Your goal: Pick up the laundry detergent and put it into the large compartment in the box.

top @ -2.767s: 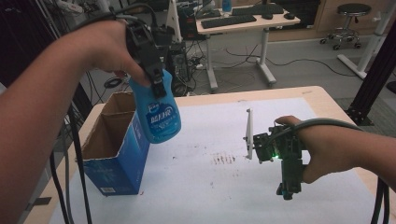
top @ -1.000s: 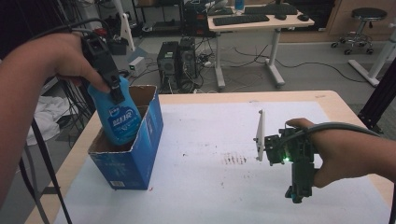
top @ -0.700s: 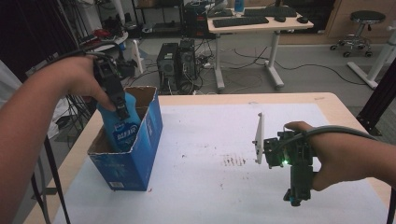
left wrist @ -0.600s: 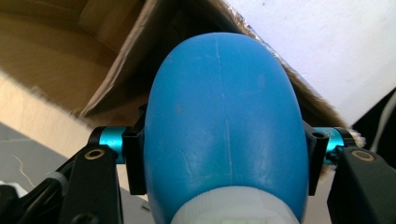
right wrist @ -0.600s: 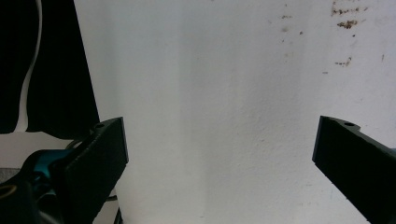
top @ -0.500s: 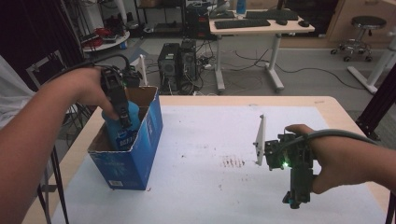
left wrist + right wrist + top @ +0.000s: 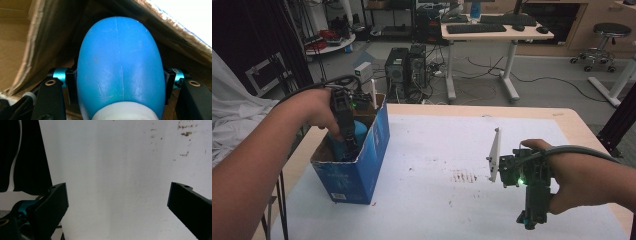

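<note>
Risk sits mostly at the left side, though nearest the person the right claw [image 7: 532, 217] hangs just above the white tabletop [image 7: 437, 165] with its jaws spread wide and nothing between them, so it threatens little unless it drifts down onto the stained sheet; further off, the left claw [image 7: 117, 87] is clenched on the blue bottle [image 7: 120, 72], one jaw at each flank, and the bottle is down inside the blue cardboard box [image 7: 362, 170] at the tabletop's left edge; whether its base touches the box floor I cannot tell, so letting go too soon could drop or tip it; the brown flap [image 7: 32, 45] crowds close beside the bottle, and a careless withdrawal could snag it and drag the light box toward the edge.
</note>
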Demonstrator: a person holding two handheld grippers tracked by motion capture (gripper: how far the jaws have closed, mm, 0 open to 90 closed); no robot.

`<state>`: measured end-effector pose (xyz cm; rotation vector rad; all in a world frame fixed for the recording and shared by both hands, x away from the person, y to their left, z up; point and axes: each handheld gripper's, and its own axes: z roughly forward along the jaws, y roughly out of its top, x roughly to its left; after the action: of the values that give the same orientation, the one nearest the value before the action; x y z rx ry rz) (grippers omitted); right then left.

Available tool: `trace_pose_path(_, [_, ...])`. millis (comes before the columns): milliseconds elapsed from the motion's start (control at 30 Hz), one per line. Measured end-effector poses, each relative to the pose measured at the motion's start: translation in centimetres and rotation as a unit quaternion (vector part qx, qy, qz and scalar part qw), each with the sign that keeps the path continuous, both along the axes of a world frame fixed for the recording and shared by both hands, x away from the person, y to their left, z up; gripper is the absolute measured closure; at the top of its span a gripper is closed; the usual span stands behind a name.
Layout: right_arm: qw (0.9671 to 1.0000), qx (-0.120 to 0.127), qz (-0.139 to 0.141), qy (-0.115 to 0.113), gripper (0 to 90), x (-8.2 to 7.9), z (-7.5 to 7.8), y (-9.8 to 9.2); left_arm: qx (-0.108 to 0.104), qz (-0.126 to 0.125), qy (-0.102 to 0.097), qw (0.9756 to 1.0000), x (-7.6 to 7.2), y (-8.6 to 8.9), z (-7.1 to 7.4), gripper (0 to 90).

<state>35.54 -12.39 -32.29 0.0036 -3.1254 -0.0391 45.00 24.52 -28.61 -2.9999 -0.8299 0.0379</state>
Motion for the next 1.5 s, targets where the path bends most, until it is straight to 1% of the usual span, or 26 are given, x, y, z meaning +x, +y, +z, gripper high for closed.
trace_pose_path(67, [1.0000,0.000,-0.002,0.000,2.4,0.0,0.0,0.0,-0.001,-0.002,0.000,1.0000,0.0,0.0,-0.2,37.9])
trace_pose_path(100, [1.0000,-0.001,-0.002,0.001,2.4,0.0,0.0,0.0,-0.002,-0.001,-0.002,1.0000,-0.1,0.1,-0.6,37.9])
trace_pose_path(133, [1.0000,-0.003,-0.004,0.000,2.4,-0.1,0.0,0.1,-0.002,-0.001,-0.002,1.0000,-0.1,0.2,-0.8,37.9])
trace_pose_path(200, [1.0000,-0.002,0.001,0.001,2.4,0.0,0.0,0.1,-0.013,0.000,-0.005,0.9999,-0.1,0.4,-0.7,38.0])
trace_pose_path(267, [1.0000,-0.002,0.000,0.001,2.4,-0.1,-0.1,0.1,-0.009,0.001,-0.004,1.0000,-0.2,0.5,-0.8,38.0])
trace_pose_path(367, [1.0000,-0.002,0.002,0.001,2.4,-0.1,0.0,0.2,-0.011,0.001,-0.004,0.9999,-0.2,0.6,-0.8,37.9])
trace_pose_path(433, [1.0000,-0.003,-0.004,0.000,2.4,-0.2,0.0,0.1,-0.010,0.000,-0.004,0.9999,-0.2,0.5,-0.8,37.9])
trace_pose_path(600, [1.0000,-0.003,-0.002,-0.001,2.4,-0.3,0.0,0.1,-0.007,-0.001,-0.004,1.0000,-0.1,0.2,-0.8,37.6])
trace_pose_path(667, [1.0000,-0.002,0.000,-0.001,2.4,-0.3,0.1,0.1,-0.007,0.004,0.000,1.0000,-0.1,0.1,-0.8,37.3])
trace_pose_path(767, [1.0000,-0.004,-0.002,-0.003,2.4,-0.4,0.1,0.0,-0.006,0.002,0.004,1.0000,-0.1,0.1,-0.8,35.8])
trace_pose_path(833, [1.0000,-0.004,0.000,-0.003,2.4,-0.4,0.1,-0.1,-0.004,0.001,-0.002,1.0000,-0.2,0.1,-0.7,33.4])
trace_pose_path(900, [1.0000,-0.004,0.000,-0.003,2.4,-0.4,0.1,-0.1,-0.005,0.003,-0.001,1.0000,-0.2,0.1,-0.6,31.5])
trace_pose_path(1000, [1.0000,-0.005,-0.003,-0.002,2.4,-0.4,0.1,0.0,-0.006,0.003,-0.001,1.0000,-0.3,0.2,-0.4,31.1])
trace_pose_path(1033, [1.0000,-0.004,0.000,-0.003,2.4,-0.4,0.1,0.1,-0.006,0.003,-0.001,1.0000,-0.3,0.2,-0.3,29.1])
trace_pose_path(1200, [1.0000,-0.005,0.001,-0.004,2.4,-0.5,0.0,0.2,-0.008,0.003,0.003,1.0000,-0.4,0.3,-0.1,29.1])
trace_pose_path(1300, [1.0000,-0.006,0.001,-0.004,2.4,-0.5,0.0,0.3,-0.012,0.007,0.007,0.9999,-0.5,0.4,0.0,29.1])
trace_pose_path(1333, [1.0000,-0.005,0.002,-0.004,2.4,-0.5,-0.1,0.3,-0.012,0.007,0.005,0.9999,-0.5,0.4,0.1,28.9])
trace_pose_path(1400, [1.0000,-0.006,0.002,-0.003,2.4,-0.5,-0.1,0.3,-0.011,0.010,0.004,0.9999,-0.5,0.5,0.2,25.2])
trace_pose_path(1467, [1.0000,-0.008,0.002,-0.003,2.4,-0.5,-0.1,0.3,-0.011,0.007,0.004,0.9999,-0.6,0.5,0.4,25.1])
trace_pose_path(1500, [0.9999,-0.010,-0.004,-0.002,2.4,-0.6,-0.1,0.4,-0.011,0.007,0.002,0.9999,-0.6,0.5,0.5,24.4])
